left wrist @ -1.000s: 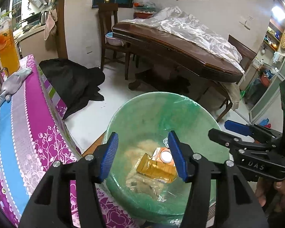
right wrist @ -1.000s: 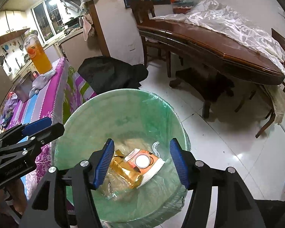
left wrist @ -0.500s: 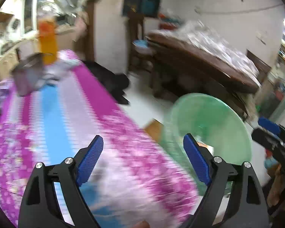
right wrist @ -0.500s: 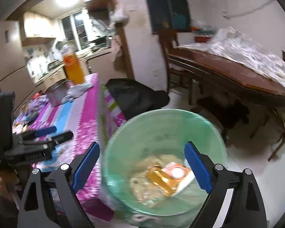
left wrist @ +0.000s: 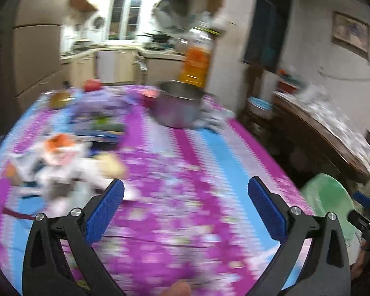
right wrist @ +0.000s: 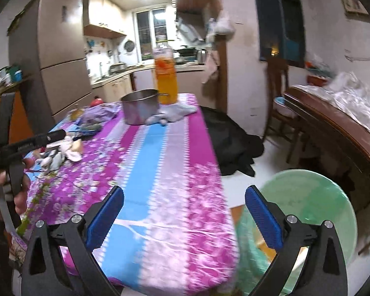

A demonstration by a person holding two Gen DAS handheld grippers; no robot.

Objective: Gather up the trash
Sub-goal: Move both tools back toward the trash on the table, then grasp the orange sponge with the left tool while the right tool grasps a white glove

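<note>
My left gripper [left wrist: 185, 182] hangs over the purple and blue tablecloth [left wrist: 185, 222], its jaws opening wide with nothing between them. A blurred heap of white and orange wrappers [left wrist: 61, 162] lies on the cloth to its front left. My right gripper [right wrist: 184, 190] is above the table's near corner, jaws also opening and empty. The green lined trash bin [right wrist: 308, 209] stands on the floor to its right, and shows at the right edge in the left wrist view [left wrist: 328, 197]. The same wrappers [right wrist: 61, 155] lie at the left beside the left gripper [right wrist: 37, 140].
A steel pot [right wrist: 139, 106], a tall orange drink bottle [right wrist: 165, 81] and a grey cloth [right wrist: 177, 113] stand at the table's far end. A black bag [right wrist: 231, 143] lies on the floor beyond. A covered wooden table [right wrist: 345, 123] and a chair [right wrist: 278, 93] are on the right.
Both grippers swung left from above the green bin to over the table, and their jaws widened. The orange carton stayed behind in the bin and is out of view now.
</note>
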